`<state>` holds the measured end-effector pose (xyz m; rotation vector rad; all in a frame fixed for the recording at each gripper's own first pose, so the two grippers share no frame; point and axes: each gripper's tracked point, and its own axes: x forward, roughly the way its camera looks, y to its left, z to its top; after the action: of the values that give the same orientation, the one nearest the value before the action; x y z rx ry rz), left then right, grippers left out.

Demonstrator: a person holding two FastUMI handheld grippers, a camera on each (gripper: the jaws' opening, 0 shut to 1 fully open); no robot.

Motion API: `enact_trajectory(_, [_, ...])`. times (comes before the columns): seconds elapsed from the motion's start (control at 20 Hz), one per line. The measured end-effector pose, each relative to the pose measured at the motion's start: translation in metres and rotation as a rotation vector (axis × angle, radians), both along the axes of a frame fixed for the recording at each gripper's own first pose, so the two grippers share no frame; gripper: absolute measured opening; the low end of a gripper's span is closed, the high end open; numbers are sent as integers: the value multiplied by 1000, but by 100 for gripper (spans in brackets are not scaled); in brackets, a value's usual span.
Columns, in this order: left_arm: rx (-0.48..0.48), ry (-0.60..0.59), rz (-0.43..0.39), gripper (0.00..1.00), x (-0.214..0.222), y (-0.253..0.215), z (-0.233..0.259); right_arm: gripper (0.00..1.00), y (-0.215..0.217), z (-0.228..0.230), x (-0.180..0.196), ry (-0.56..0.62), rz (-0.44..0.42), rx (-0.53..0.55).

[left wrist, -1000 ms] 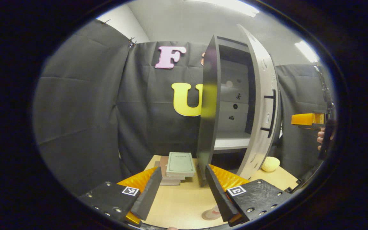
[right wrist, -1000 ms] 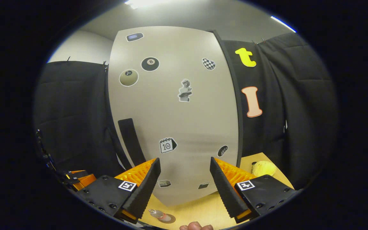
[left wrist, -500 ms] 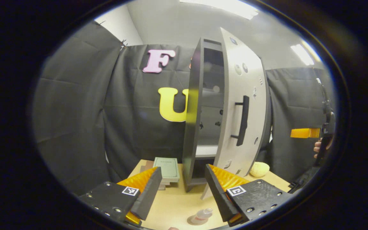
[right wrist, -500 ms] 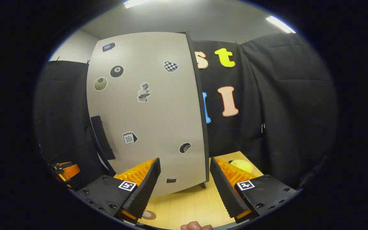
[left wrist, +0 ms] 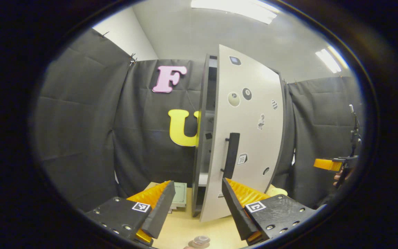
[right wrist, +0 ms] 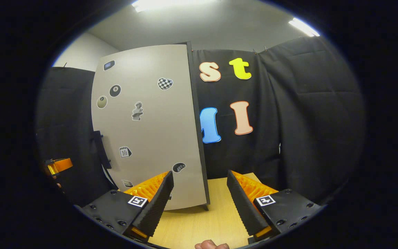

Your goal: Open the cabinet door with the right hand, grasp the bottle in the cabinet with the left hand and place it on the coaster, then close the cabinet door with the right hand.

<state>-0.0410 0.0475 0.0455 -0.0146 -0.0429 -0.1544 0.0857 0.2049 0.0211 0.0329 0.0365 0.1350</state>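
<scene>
The left gripper [left wrist: 195,207] has its fingers spread wide with nothing between them, held above the table [left wrist: 185,228]. The right gripper [right wrist: 199,204] is likewise wide apart and holds nothing; in the left gripper view it shows far off at the right edge [left wrist: 333,164], with a hand [left wrist: 339,177] behind it, and there its spread cannot be told.

In the left gripper view, just below the fingers at the bottom edge, the bottle [left wrist: 200,240] stands on the table, seen from above by its cap; the coaster under it is too cut off to make out. Past the left finger lies a book [left wrist: 180,194] on a low stack, near the cabinet's foot.

Farther on stands the cabinet [left wrist: 200,138], its dark side edge facing the camera. The door [left wrist: 247,138] is nearly shut, with a narrow gap left on the handle side through which a shelf shows. The door bears a dark bar handle [left wrist: 231,155] and several stickers [left wrist: 242,158]. A yellow round thing [left wrist: 275,190] peeps out past the door's lower right corner.

In the right gripper view the door [right wrist: 150,131] stands to the left beyond the fingers, its handle [right wrist: 98,148] at the far left edge. A fingertip [right wrist: 211,245] shows at the bottom edge.
</scene>
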Motion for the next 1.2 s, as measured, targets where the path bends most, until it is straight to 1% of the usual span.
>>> enact_trajectory(0.05, [10,-6,5,84,-2,-4,3,98,-4,3,0,-3,11,4])
enact_trajectory(0.25, [45,-38,20,82,-10,-25,10,98,-16,10,5,-15,39,8])
enact_trajectory(0.35, [23,-46,9,82,-13,-38,11,98,-18,4,7,-1,59,-18])
enact_trajectory(0.4, [14,-45,14,84,-15,-42,11,98,-18,1,7,10,77,-39])
enact_trajectory(0.5, [11,-45,26,82,-15,-49,14,98,-20,3,5,-5,110,-59])
enact_trajectory(0.65, [-3,-29,70,82,-21,-56,14,98,-19,6,-4,-19,152,-56])
enact_trajectory(0.75, [-20,-23,80,84,-29,-68,17,98,-19,13,-6,-34,166,-52])
enact_trajectory(0.9, [-30,-7,54,82,-34,-84,21,98,-13,23,-9,-49,193,-25])
enact_trajectory(0.95, [-32,-15,35,84,-31,-89,24,98,-13,25,-8,-59,186,-30])
enact_trajectory(1.1, [-15,-20,22,84,-25,-83,25,98,-13,25,-3,-76,151,-70])
enact_trajectory(1.15, [-13,-26,14,86,-23,-82,27,98,-11,24,-4,-74,143,-69])
enact_trajectory(1.2, [-14,-28,4,82,-22,-81,26,98,-10,23,-3,-76,135,-65])
